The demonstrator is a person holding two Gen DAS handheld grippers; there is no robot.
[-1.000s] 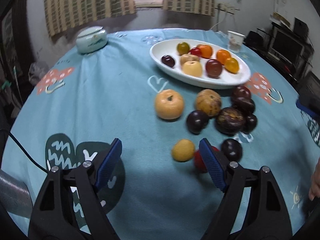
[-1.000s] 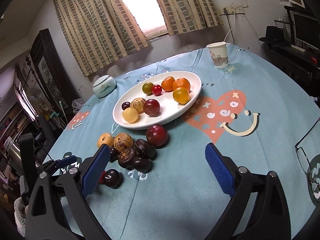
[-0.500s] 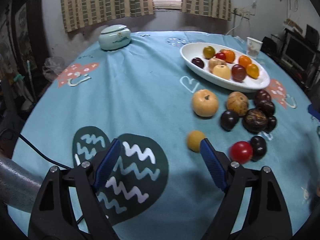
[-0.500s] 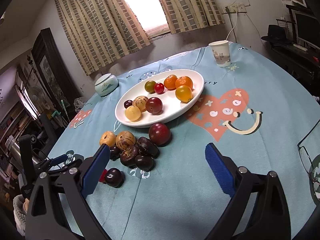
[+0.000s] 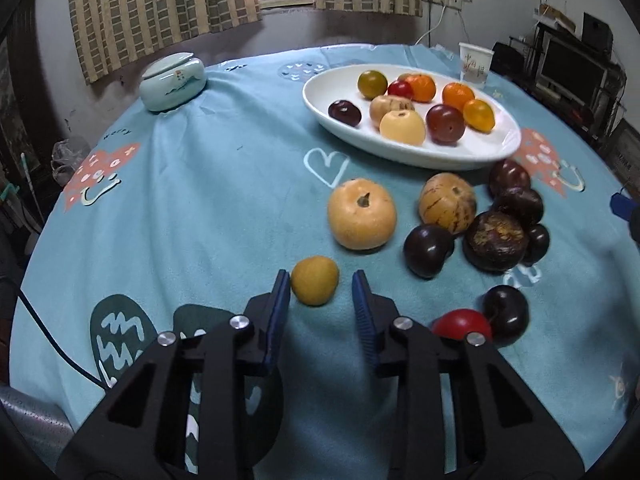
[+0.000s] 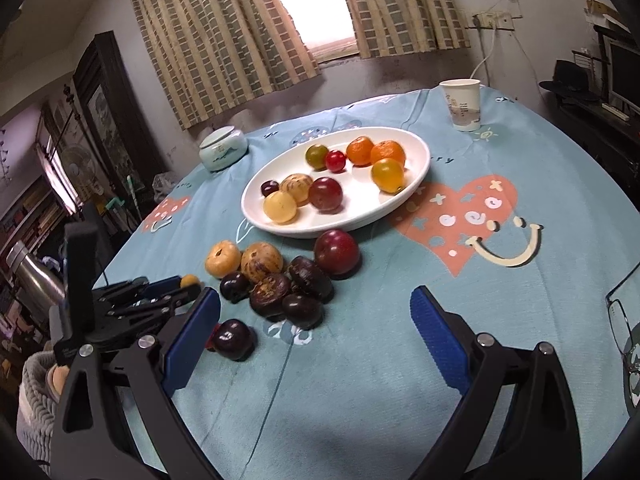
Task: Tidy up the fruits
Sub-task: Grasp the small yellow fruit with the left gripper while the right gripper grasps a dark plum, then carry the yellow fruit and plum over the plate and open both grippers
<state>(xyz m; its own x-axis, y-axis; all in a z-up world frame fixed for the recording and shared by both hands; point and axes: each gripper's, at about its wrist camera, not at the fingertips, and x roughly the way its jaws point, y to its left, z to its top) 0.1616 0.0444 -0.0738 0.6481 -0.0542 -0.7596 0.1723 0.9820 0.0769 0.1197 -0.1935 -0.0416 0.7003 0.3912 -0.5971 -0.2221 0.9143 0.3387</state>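
Note:
A small yellow fruit (image 5: 315,286) lies on the blue tablecloth between the fingertips of my left gripper (image 5: 320,276). Its jaws are closing: the left pad (image 5: 282,296) touches the fruit and a thin gap remains at the right pad. A red fruit (image 5: 460,322) and a dark plum (image 5: 506,314) lie just to the right. Beyond them are a big orange fruit (image 5: 362,220), a striped fruit (image 5: 447,202) and several dark fruits. The white oval plate (image 5: 492,150) holds several fruits. My right gripper (image 6: 314,300) hangs open over the cloth near the dark fruit cluster (image 6: 280,292), holding nothing. The left gripper (image 6: 188,286) shows at its left.
A pale lidded jar (image 5: 173,82) stands at the far left of the table and a paper cup (image 6: 462,104) at the far right. Eyeglasses (image 6: 624,336) lie at the right edge. A person's sleeve (image 6: 34,392) shows low on the left. Shelves and a screen surround the table.
The left gripper's jaws have narrowed from wide apart to close around the small yellow fruit, after it swung left and came back. The right gripper has stayed put.

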